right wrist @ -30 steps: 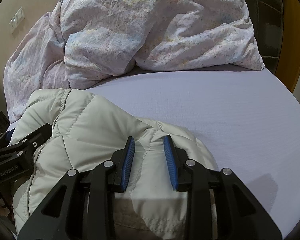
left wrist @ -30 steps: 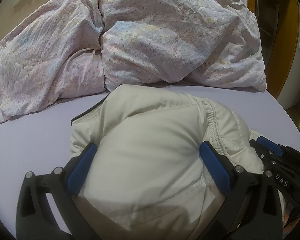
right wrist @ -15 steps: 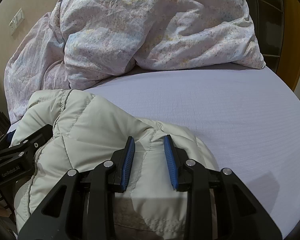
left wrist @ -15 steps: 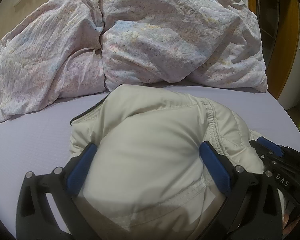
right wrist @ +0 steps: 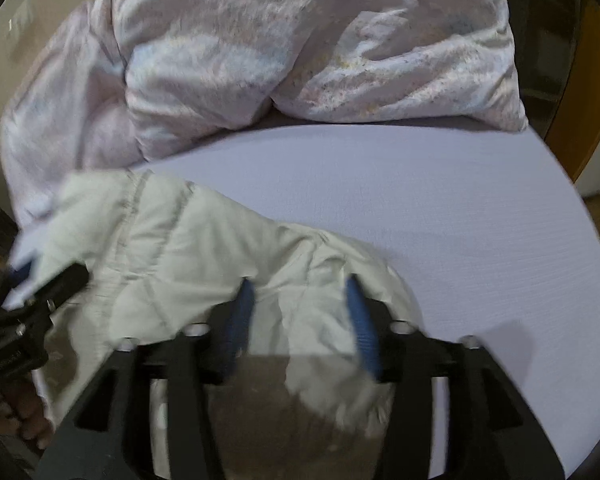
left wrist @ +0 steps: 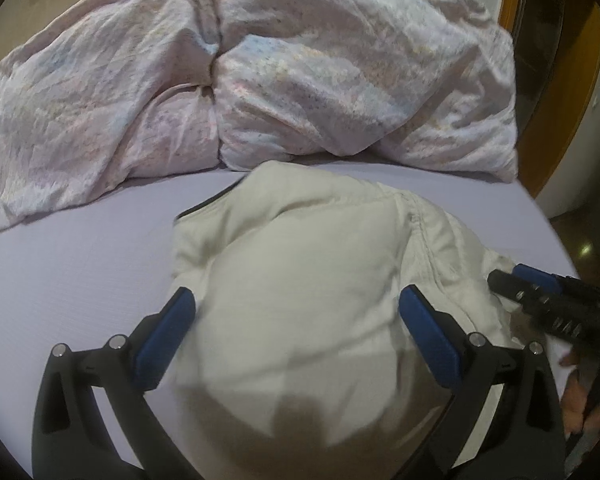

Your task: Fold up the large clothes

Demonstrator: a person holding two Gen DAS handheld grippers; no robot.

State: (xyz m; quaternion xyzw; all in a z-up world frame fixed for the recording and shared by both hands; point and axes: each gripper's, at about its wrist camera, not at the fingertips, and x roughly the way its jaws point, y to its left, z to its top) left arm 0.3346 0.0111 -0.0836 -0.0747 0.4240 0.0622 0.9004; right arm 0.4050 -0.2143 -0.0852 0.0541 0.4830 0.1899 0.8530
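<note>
Cream padded jacket [left wrist: 300, 300] lies bunched on lilac sheet [left wrist: 72, 264], near rumpled duvet [left wrist: 260, 80]; left gripper [left wrist: 296, 320] spread wide astride its bulk, pads not visibly pressing; right gripper [right wrist: 300, 312] jaws just opened, jacket fabric loose between them.

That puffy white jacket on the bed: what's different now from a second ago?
The right gripper has just been opening; its pads have let go of the fold of the cream padded jacket, which still lies between them. Both views are blurred and look from slightly higher. The left gripper stays wide around the jacket's bulge. The crumpled duvet and lilac sheet are unchanged.
</note>
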